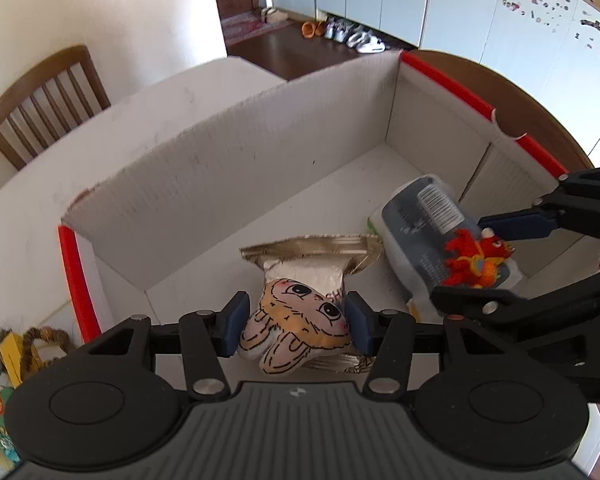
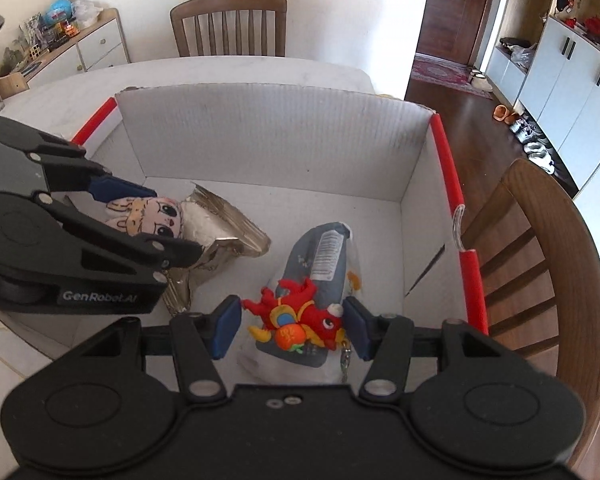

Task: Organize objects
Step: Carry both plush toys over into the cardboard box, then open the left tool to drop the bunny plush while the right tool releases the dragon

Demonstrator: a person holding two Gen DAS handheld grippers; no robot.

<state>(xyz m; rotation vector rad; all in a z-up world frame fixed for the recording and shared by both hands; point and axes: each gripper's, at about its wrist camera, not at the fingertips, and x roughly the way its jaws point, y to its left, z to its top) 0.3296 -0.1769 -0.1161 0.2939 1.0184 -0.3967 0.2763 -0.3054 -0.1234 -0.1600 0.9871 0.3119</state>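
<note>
Both grippers hang inside a white cardboard box (image 1: 260, 152) (image 2: 280, 140) with red edge strips. My left gripper (image 1: 296, 324) (image 2: 175, 222) is shut on a bunny-face plush (image 1: 300, 316) (image 2: 152, 212), just above a silver foil pouch (image 1: 312, 252) (image 2: 228, 224) lying on the box floor. My right gripper (image 2: 292, 328) (image 1: 458, 258) is shut on a small red dragon plush (image 2: 304, 316) (image 1: 476, 260) with a metal keyring dangling from it. It hovers over a grey-blue pouch with a barcode (image 2: 320, 252) (image 1: 416, 220) on the box floor.
The box stands on a white table (image 1: 140, 112) (image 2: 220, 72). Wooden chairs stand at the far side (image 2: 228, 24) (image 1: 44, 100) and by the right wall of the box (image 2: 540, 260). Small items (image 1: 28, 352) lie outside the box's left wall.
</note>
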